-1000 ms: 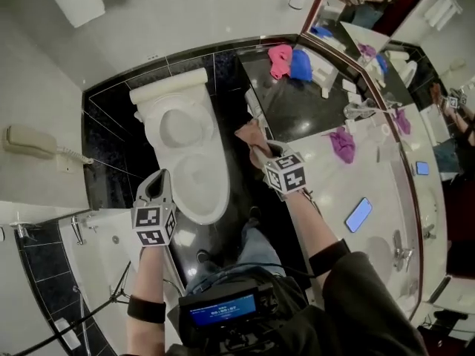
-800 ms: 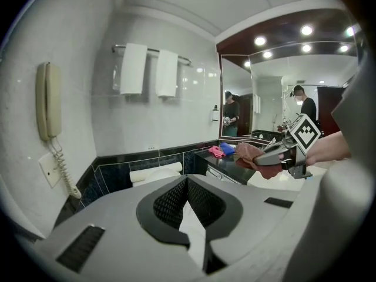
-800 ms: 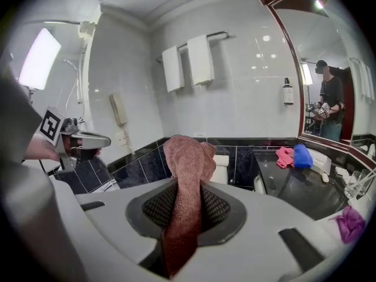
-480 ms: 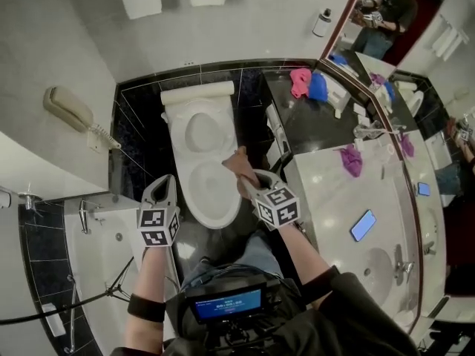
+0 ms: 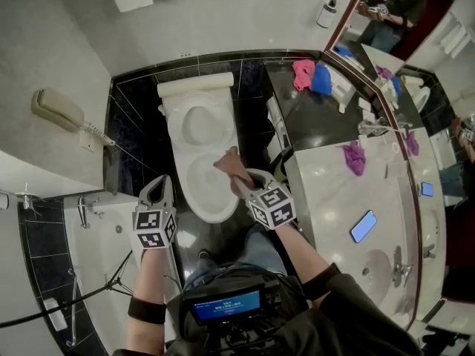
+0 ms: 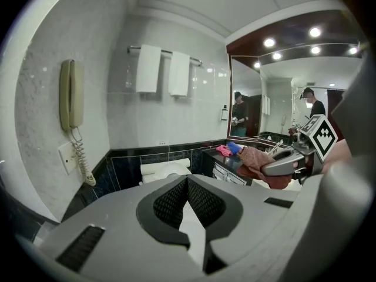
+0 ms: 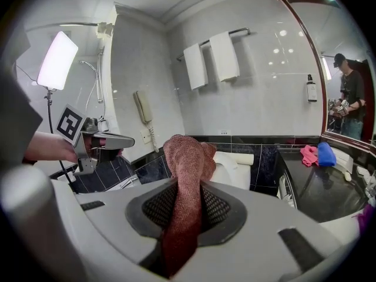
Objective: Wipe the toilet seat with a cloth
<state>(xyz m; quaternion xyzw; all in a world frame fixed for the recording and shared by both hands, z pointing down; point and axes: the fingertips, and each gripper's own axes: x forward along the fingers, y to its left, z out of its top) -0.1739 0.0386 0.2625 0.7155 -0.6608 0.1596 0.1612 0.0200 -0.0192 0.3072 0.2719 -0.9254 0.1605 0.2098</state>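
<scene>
Gripping a reddish-brown cloth firmly in the right gripper, over the right edge of the white toilet seat. Nothing in the left gripper, jaws pressed together, just off the seat's front left.

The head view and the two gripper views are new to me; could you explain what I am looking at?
A person holds a two-jaw tool in each hand. The head view looks down from a camera on their head; each gripper view looks along that tool's own jaws. The left gripper is shut and empty. The right gripper is clamped on a reddish-brown cloth, held at the toilet's edge. On the counter lie a pink cloth, a blue cloth, a purple cloth and a phone.
</scene>
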